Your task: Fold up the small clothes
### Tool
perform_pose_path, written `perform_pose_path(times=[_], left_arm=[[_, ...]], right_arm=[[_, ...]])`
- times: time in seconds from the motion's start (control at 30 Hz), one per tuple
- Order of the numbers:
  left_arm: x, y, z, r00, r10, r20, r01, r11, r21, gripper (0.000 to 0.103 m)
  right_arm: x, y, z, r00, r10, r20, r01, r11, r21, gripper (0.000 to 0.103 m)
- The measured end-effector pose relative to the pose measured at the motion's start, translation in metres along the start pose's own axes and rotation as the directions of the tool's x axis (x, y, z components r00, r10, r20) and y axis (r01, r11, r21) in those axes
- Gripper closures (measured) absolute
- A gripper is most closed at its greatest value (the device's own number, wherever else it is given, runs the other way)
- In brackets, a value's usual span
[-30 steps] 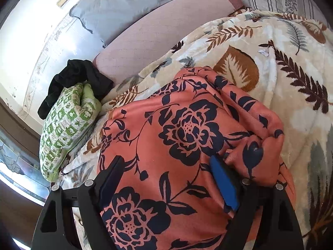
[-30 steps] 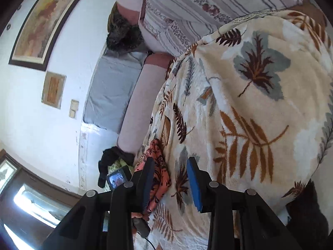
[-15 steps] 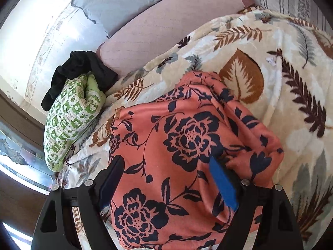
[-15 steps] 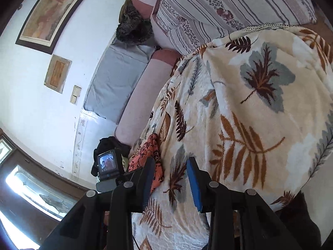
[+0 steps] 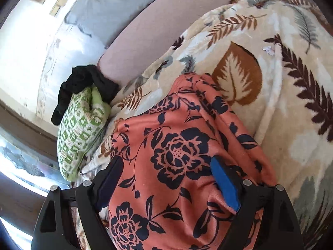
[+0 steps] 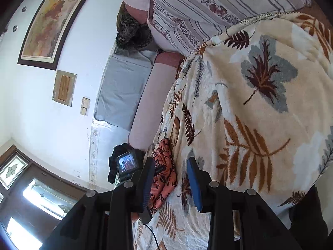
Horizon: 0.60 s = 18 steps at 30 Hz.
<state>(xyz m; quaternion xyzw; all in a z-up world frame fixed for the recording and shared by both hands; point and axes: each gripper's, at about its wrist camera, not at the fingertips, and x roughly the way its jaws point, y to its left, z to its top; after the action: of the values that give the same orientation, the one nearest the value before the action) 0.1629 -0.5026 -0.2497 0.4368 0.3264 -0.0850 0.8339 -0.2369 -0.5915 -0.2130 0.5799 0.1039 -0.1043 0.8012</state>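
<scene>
A coral garment with dark navy flowers (image 5: 179, 154) lies bunched on a leaf-print blanket (image 5: 291, 108). My left gripper (image 5: 166, 179) hovers over its near part, jaws wide open, the cloth lying between and under the fingers. In the right wrist view the same garment (image 6: 164, 173) is a small crumpled heap at the blanket's left edge. My right gripper (image 6: 170, 179) is open and empty, above the blanket to the right of the garment. The left gripper's camera unit (image 6: 127, 164) shows beside the garment.
A green-and-white patterned cloth bundle (image 5: 81, 131) with a black garment (image 5: 83, 85) on it sits left of the blanket. A pink bolster (image 5: 158, 29) and a grey pillow (image 5: 116, 6) lie behind. Striped pillows (image 6: 208, 6) are at the far end.
The left gripper has drawn back a little over the garment, which now looks lower and further in view. The right gripper has shifted slightly; both stay open.
</scene>
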Motion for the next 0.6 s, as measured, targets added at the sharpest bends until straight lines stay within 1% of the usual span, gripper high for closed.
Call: perform_pose_path(times=[0.03,0.1,0.23,0.33,0.37,0.43,0.47,0.5,0.53,0.6], left_arm=[[-0.005,-0.002,0.004,1.000,-0.013,0.006,0.013,1.000,0.016,0.017],[-0.016,0.000,0.011,0.999,-0.029,0.029,0.029,0.999,0.015,0.017],[-0.034,0.009,0.023,0.998,-0.043,0.048,0.045,0.998,-0.031,0.017],[-0.037,0.017,0.025,0.998,-0.035,0.059,0.039,0.996,-0.075,0.017],[-0.033,0.019,0.025,0.998,-0.032,0.051,0.036,0.996,-0.083,0.017],[-0.016,0.017,0.020,0.999,-0.031,-0.010,0.030,0.995,-0.093,0.017],[-0.002,0.012,0.015,0.996,-0.054,-0.069,0.047,0.994,-0.094,0.017],[0.013,0.006,0.008,0.986,-0.095,-0.139,0.083,0.993,-0.089,0.017],[0.022,0.002,0.002,0.978,-0.123,-0.169,0.108,0.989,-0.097,0.016],[0.015,0.005,-0.002,0.986,-0.113,-0.121,0.096,0.986,-0.139,0.016]], right_arm=[[0.003,0.002,-0.001,1.000,-0.003,-0.011,0.003,1.000,-0.010,0.067],[0.007,0.006,-0.002,1.000,0.003,-0.026,-0.004,1.000,-0.030,0.067],[0.010,0.004,0.000,0.999,0.026,-0.044,-0.027,0.999,-0.028,0.067],[0.014,0.001,0.002,0.997,0.052,-0.052,-0.052,0.999,-0.004,0.067],[0.017,0.001,0.002,0.996,0.059,-0.061,-0.059,0.998,-0.001,0.067],[0.024,0.004,0.003,0.995,0.061,-0.076,-0.062,0.998,-0.014,0.067],[0.027,0.006,0.004,0.994,0.067,-0.082,-0.068,0.997,-0.019,0.067],[0.031,0.007,0.004,0.993,0.073,-0.089,-0.075,0.997,-0.020,0.067],[0.035,0.008,0.004,0.992,0.074,-0.100,-0.076,0.997,-0.020,0.067],[0.046,0.010,0.004,0.989,0.070,-0.128,-0.073,0.997,-0.025,0.067]])
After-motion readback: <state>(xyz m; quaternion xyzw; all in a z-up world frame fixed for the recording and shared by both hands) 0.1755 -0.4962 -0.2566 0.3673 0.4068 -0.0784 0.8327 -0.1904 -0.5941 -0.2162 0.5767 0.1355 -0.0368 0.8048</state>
